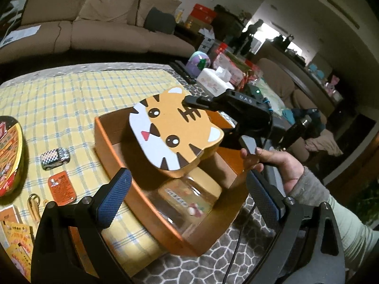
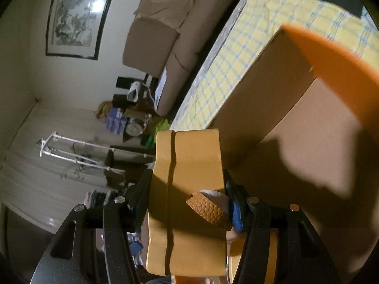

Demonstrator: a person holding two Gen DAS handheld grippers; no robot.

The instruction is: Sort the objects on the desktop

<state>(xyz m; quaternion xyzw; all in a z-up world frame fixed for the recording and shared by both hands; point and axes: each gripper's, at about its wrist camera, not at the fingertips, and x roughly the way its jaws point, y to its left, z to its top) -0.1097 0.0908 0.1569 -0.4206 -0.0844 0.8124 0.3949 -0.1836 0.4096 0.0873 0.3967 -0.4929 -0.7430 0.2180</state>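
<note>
The tiger-face box [image 1: 175, 127] is held up over the open orange tray box [image 1: 113, 139] by the right tool [image 1: 227, 123], probably so it can be dropped in next to the clear plastic container [image 1: 187, 203] that is already sitting inside, so the sorting looks partway done. In the right wrist view the tiger-face box is seen edge-on, clamped across its thickness between the two pads, with a tan leather tab [image 2: 208, 209] pressed up against the blue pad [image 2: 236, 213] on one side; the right tool [image 2: 187, 203] is closed firmly on it, and the box is carried tilted, apparently so the face stays clear of the tray wall. The left tool [image 1: 187, 194] is kept wide apart and nothing is gripped or touched by it; it is just hovered at the near corner of the tray, maybe to steady it if needed. Out on the yellow checked cloth [image 1: 71, 99] over the bench, a small checkered toy car [image 1: 55, 158], an orange tag [image 1: 62, 187] and a round tin [image 1: 10, 156] are left well apart from the tray, presumably waiting to be sorted. Whether the tiger box will fit flat beside the container can't be told from here.
</note>
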